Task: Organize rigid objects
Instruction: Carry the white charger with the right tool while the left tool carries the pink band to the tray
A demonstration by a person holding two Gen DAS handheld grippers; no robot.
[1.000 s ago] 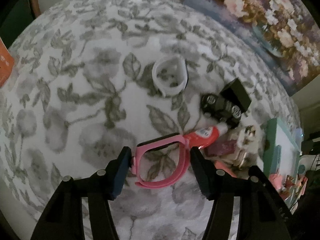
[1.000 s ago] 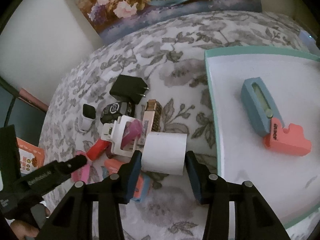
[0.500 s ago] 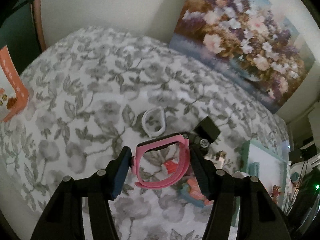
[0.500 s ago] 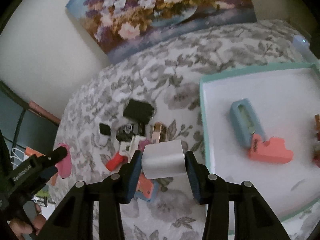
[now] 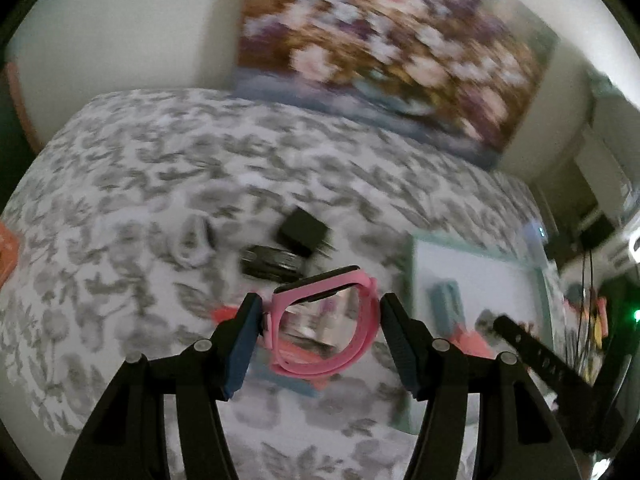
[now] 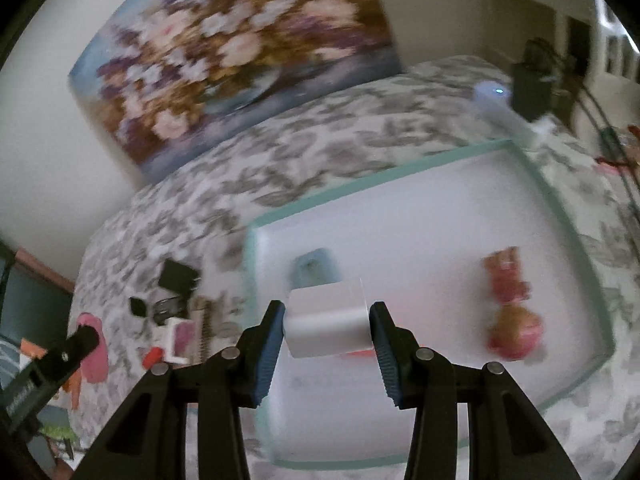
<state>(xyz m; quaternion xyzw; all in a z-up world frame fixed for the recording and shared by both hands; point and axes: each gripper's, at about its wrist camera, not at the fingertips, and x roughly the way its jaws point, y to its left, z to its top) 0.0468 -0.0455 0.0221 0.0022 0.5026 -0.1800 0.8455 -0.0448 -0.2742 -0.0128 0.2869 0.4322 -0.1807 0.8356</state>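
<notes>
Both grippers have lifted off the floral-print bedspread and swung toward the teal-rimmed white tray, each carrying its object.

Largest to smallest: the blurred flower painting leans at the upper left of the right wrist view, with the tray filling centre and right. Above the tray's left part, the right gripper is clamped on a white rounded plastic block, its long axis lying crosswise between the pads. In the lower centre of the left wrist view, the left gripper clasps a pink looped silicone watch band, loop opening facing the camera, dark face on top, long axis crosswise. A black square charger lies on the bedspread just above. No writing is legible through the blur.
</notes>
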